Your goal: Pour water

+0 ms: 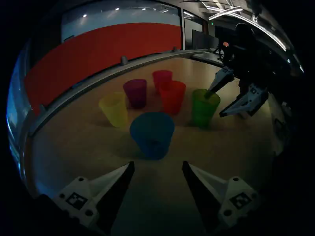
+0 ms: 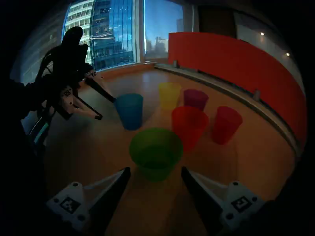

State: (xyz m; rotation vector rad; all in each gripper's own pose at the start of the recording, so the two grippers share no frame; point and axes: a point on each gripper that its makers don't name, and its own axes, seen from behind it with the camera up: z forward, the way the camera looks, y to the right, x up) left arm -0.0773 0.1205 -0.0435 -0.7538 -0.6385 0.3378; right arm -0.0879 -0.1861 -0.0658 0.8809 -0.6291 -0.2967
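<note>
You are holding the left gripper [image 1: 158,163] with its pointed white-and-black fingers spread apart, gripping nothing, and the blue cup [image 1: 152,133] is standing just ahead of the tips on the smooth wooden table [image 1: 78,149]. You are keeping the right gripper [image 2: 155,169] parted as well, and the green cup [image 2: 156,153] is sitting close in front of its gap, untouched as far as the right gripper view shows. All six cups are tapered, translucent plastic tumblers standing upright with their mouths open. The yellow cup [image 1: 114,108], purple cup [image 1: 136,92], orange-red cup [image 1: 172,96] and pink cup [image 1: 162,78] are clustering behind the blue one. You cannot tell whether any cup is holding water. A matte red wall panel [image 1: 98,51] is running along the table's far edge.
</note>
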